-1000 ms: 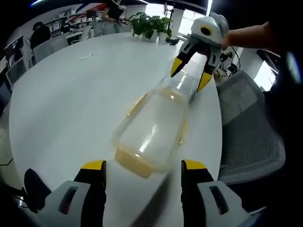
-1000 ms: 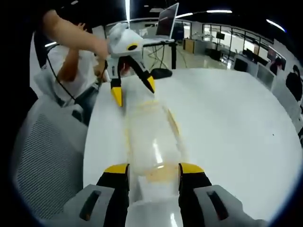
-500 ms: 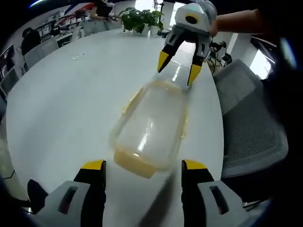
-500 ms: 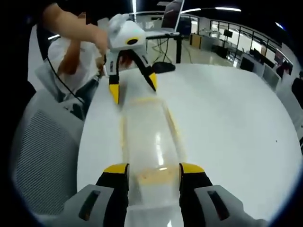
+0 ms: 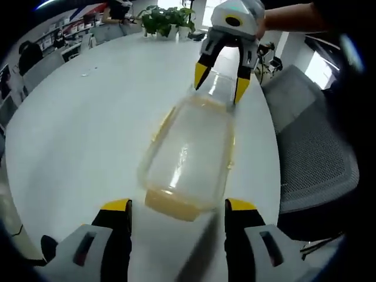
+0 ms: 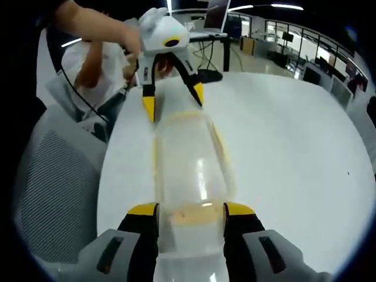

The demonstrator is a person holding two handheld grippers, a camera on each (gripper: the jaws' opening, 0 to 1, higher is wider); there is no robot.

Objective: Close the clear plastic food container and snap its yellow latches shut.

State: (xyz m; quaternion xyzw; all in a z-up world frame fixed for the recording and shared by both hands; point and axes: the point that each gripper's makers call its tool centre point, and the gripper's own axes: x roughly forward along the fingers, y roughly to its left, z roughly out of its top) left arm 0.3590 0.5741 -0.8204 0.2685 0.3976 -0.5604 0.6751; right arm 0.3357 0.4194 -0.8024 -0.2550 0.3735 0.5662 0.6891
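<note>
A clear plastic food container (image 5: 188, 150) lies lengthwise on the white round table (image 5: 88, 117), lid on. A yellow latch (image 5: 171, 208) shows at its near end, and yellow edging runs along its sides. My left gripper (image 5: 179, 207) is open, its jaws standing just short of that near end, apart from it. My right gripper (image 5: 219, 82) comes in from the top, open, its yellow tips straddling the far end. In the right gripper view the container (image 6: 191, 164) runs away from my right gripper (image 6: 191, 210), its near end between the jaws, while the left gripper (image 6: 173, 97) hangs open over the far end.
A grey mesh chair (image 5: 317, 158) stands close to the table's edge beside the container, seen too as the chair (image 6: 56, 188). A potted plant (image 5: 166, 17) sits at the table's far side. A person's hand (image 6: 97, 29) holds the left gripper.
Both grippers have drawn a little closer to the container's two ends. The container itself has stayed where it lay.
</note>
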